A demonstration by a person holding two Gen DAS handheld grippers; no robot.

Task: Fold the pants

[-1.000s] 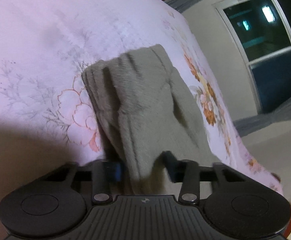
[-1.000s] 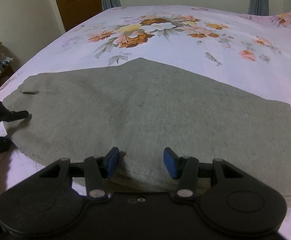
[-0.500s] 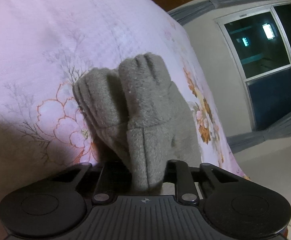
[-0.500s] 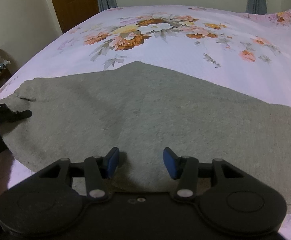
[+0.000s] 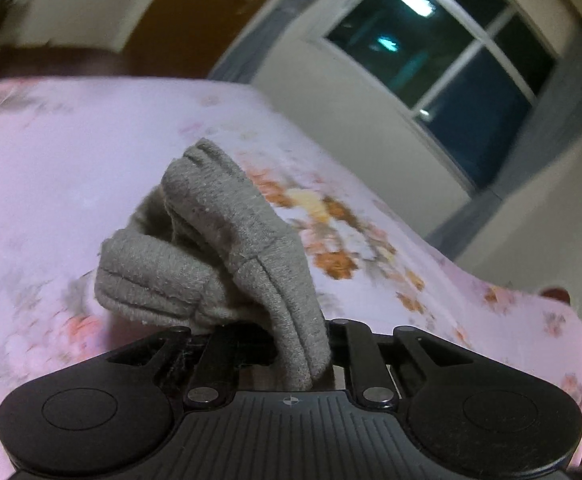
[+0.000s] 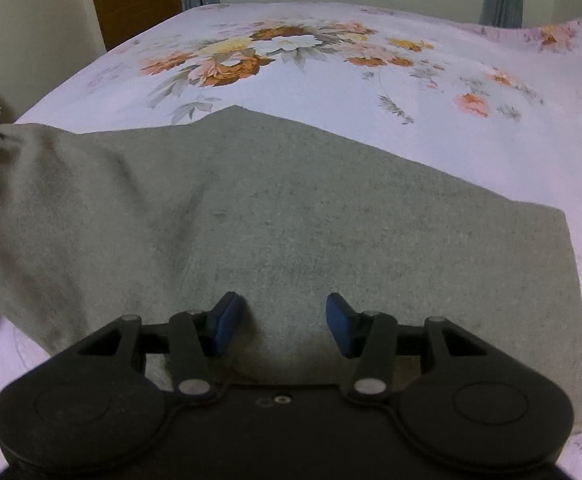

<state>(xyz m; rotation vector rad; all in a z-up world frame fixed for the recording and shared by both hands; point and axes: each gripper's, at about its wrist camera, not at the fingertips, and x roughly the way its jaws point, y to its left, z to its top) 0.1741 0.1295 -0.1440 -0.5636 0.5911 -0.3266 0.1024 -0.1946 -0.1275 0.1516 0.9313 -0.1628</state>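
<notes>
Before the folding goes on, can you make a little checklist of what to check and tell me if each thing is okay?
1. left gripper pinching the grey pants cuff, jaws having just closed on it: ok.
2. Cuff end raised off the bed sheet: ok.
3. right gripper open over the pants, gripping nothing: ok.
4. Rest of the pants lying flat: ok.
5. Both cuff layers caught: cannot tell.

No readable text, labels, brands or numbers in either view. Only mark: a small crosshair symbol on the ribbed black gripper body (image 5: 290,401), lower centre.
</notes>
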